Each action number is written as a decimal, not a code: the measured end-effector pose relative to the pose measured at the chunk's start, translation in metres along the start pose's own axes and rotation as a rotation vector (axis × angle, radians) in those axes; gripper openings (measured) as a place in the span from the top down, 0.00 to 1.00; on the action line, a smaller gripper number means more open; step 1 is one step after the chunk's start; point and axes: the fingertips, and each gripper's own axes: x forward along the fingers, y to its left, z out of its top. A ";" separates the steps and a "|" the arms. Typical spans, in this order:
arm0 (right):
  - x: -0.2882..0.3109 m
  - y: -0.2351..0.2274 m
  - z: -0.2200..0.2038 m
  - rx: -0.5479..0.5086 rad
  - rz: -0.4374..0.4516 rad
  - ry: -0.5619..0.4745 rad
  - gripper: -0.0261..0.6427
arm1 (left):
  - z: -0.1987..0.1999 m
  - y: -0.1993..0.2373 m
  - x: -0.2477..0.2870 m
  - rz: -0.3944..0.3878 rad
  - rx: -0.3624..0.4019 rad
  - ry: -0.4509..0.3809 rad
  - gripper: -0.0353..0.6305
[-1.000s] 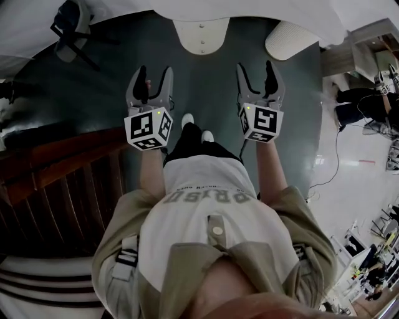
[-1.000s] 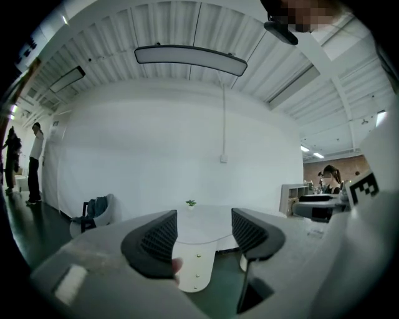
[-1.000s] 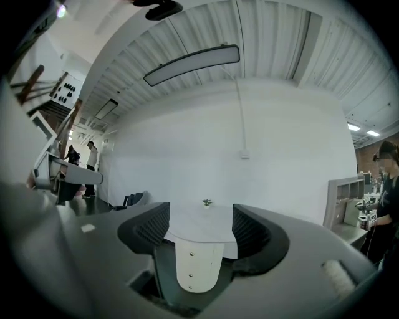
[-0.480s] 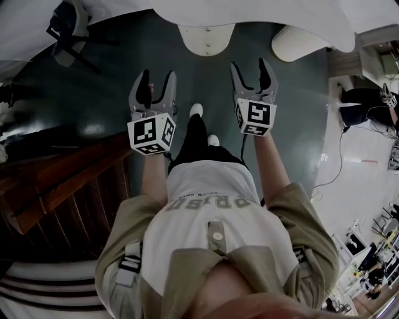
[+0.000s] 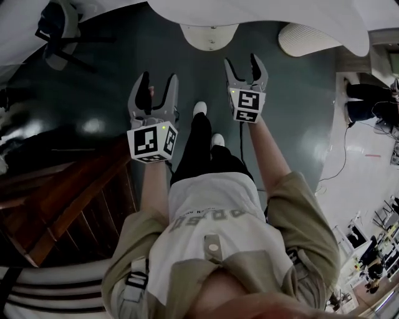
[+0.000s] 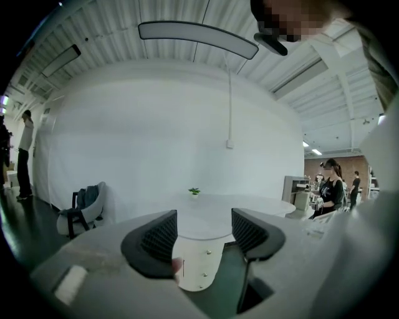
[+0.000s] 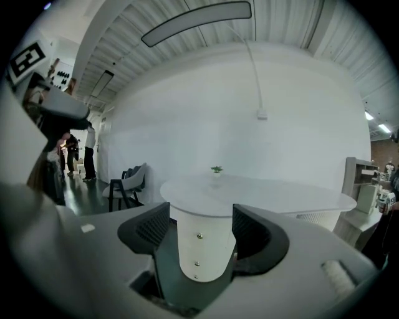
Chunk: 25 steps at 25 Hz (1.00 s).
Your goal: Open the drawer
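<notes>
A white rounded pedestal [image 5: 209,35] with three small knobs down its front stands under a white table [image 5: 268,15]; it looks like the drawer unit. It appears between the jaws in the left gripper view [image 6: 201,274] and in the right gripper view [image 7: 201,246]. My left gripper [image 5: 158,81] and right gripper [image 5: 242,62] are held out in front of the person, both open and holding nothing. Both are well short of the pedestal, the right one nearer to it. The person's white shoes [image 5: 199,109] stand on the dark floor between them.
A dark wooden slatted structure [image 5: 68,193] lies close on the left. A chair [image 5: 56,31] stands at the far left, and a white ribbed object [image 5: 312,38] lies by the table at the right. Other people [image 6: 329,190] stand off to the right. A small plant [image 7: 216,169] sits on the table.
The person has stepped forward, so the pedestal and table sit nearer. The right gripper has reached further ahead than the left. Both stay open.
</notes>
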 end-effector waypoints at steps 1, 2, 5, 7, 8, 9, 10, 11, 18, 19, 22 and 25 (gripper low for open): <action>0.011 0.001 -0.011 -0.003 -0.003 0.011 0.49 | -0.006 0.003 0.005 -0.003 -0.006 0.005 0.52; 0.021 0.002 -0.022 -0.008 -0.005 0.022 0.49 | -0.012 0.006 0.009 -0.006 -0.012 0.010 0.52; 0.048 0.004 -0.053 -0.025 -0.014 0.052 0.51 | -0.030 0.011 0.025 -0.021 -0.017 0.026 0.52; 0.065 0.006 -0.075 -0.035 -0.018 0.074 0.51 | -0.043 0.015 0.035 -0.033 -0.022 0.032 0.52; 0.073 0.007 -0.086 -0.038 -0.018 0.086 0.51 | -0.049 0.016 0.040 -0.037 -0.024 0.033 0.52; 0.081 0.007 -0.098 -0.040 -0.018 0.097 0.51 | -0.055 0.018 0.046 -0.040 -0.026 0.033 0.52; 0.089 0.007 -0.109 -0.040 -0.018 0.106 0.51 | -0.061 0.020 0.051 -0.039 -0.028 0.033 0.52; 0.096 0.008 -0.121 -0.037 -0.018 0.115 0.51 | -0.067 0.021 0.057 -0.037 -0.032 0.033 0.52; 0.149 0.007 -0.183 -0.001 -0.040 0.148 0.53 | -0.116 0.032 0.106 -0.039 -0.023 0.044 0.52; 0.157 0.007 -0.189 0.006 -0.040 0.148 0.53 | -0.123 0.033 0.114 -0.041 -0.024 0.046 0.52; 0.179 0.008 -0.208 0.025 -0.034 0.153 0.54 | -0.144 0.036 0.138 -0.047 -0.039 0.057 0.52; 0.199 0.009 -0.228 0.035 -0.028 0.170 0.54 | -0.165 0.041 0.158 -0.041 -0.058 0.067 0.52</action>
